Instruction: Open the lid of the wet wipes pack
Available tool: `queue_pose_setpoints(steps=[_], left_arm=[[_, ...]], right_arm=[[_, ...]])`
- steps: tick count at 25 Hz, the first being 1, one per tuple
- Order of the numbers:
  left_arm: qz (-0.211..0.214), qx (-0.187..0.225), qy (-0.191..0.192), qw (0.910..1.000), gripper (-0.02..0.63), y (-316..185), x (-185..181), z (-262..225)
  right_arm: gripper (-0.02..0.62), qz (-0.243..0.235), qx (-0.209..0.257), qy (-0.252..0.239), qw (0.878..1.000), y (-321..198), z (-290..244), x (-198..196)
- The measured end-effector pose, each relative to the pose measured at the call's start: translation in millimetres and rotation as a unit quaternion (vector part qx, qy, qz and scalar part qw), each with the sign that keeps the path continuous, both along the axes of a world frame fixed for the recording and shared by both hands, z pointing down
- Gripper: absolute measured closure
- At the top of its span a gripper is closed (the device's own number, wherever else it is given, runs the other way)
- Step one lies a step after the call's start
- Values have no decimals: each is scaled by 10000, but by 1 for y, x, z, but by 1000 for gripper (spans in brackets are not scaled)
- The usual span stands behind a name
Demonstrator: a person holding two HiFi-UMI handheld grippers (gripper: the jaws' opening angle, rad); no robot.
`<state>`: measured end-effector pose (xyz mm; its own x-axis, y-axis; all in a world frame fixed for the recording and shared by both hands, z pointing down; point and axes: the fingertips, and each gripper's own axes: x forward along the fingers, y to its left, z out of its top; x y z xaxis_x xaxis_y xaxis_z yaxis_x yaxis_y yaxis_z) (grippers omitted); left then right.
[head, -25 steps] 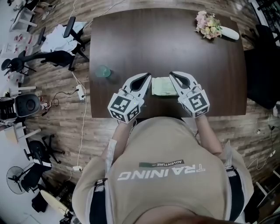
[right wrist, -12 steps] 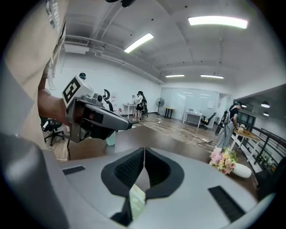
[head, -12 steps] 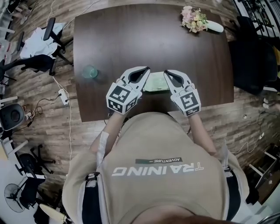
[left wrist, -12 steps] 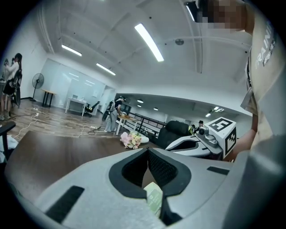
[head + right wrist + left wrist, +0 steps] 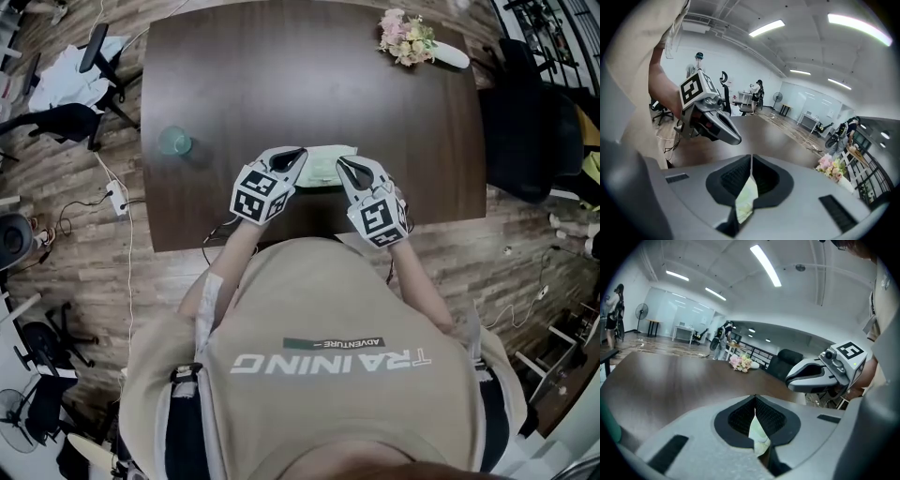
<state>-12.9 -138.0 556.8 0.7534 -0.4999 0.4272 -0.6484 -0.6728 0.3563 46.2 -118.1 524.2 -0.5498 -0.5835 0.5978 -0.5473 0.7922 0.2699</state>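
A pale green wet wipes pack point(image 5: 323, 167) lies flat on the dark brown table point(image 5: 281, 84), near its front edge. My left gripper point(image 5: 299, 153) hangs over the pack's left end with its jaws shut and nothing between them. My right gripper point(image 5: 343, 162) hangs over the right end, also shut and empty. In the left gripper view the closed tips point(image 5: 755, 397) meet, and a strip of the pack point(image 5: 758, 434) shows below them. The right gripper view shows the same: closed tips point(image 5: 751, 157) with the pack point(image 5: 746, 199) underneath. The lid's state is hidden.
A teal cup point(image 5: 174, 141) stands at the table's left. A bouquet in a white vase point(image 5: 409, 39) lies at the far right corner. Office chairs point(image 5: 66, 117) and cables crowd the wooden floor at the left.
Both grippers have sunk toward the table and now sit lower over the pack's two ends. Their jaws stay shut.
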Motion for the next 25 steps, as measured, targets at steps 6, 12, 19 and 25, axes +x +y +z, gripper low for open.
queue_pose_setpoints(steps=[6, 12, 19, 25], left_arm=[[-121, -312, -288, 9990, 597, 6, -5, 38], [75, -613, -511, 9968, 597, 20, 5, 67], [243, -855, -755, 9932, 597, 24, 18, 95], [401, -841, -996, 9907, 597, 25, 22, 110]], right_arm=[[578, -41, -287, 93, 9995, 5, 34, 11], [578, -152, -610, 149, 9979, 13, 66, 7], [578, -249, -784, 196, 9964, 19, 82, 8], [578, -346, -845, 366, 9952, 24, 98, 12]])
